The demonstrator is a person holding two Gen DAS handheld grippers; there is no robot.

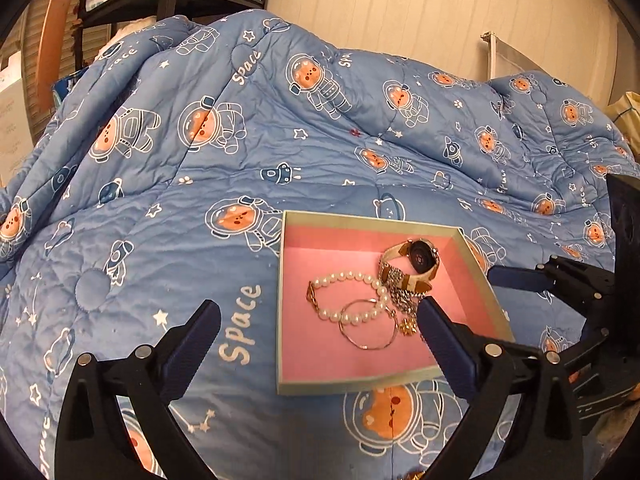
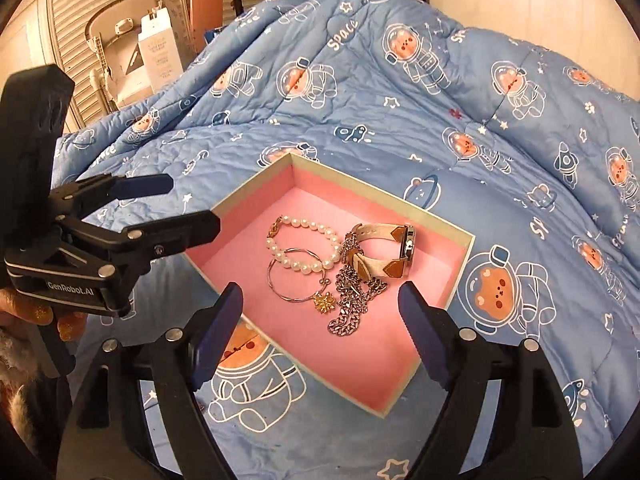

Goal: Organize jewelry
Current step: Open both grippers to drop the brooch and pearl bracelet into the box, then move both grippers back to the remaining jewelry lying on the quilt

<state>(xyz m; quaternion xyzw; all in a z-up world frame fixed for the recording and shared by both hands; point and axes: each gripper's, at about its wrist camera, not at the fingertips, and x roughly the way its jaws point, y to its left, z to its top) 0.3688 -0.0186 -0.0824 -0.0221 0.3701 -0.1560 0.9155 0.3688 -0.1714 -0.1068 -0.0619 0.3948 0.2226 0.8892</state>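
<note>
While both pairs of jaws stand wide apart with nothing between them, the left gripper (image 1: 320, 320) hangs over the near left edge of the pink-lined box (image 1: 372, 220), and the right gripper (image 2: 320, 300) hangs above its near corner. Inside, ahead of the fingers, lie a pearl bracelet (image 2: 300, 244), a thin bangle (image 2: 294, 280), a silver chain (image 2: 352, 300) and a watch (image 2: 384, 248), bunched together and touching. The box rests on a blue space-print quilt (image 1: 160, 200).
</note>
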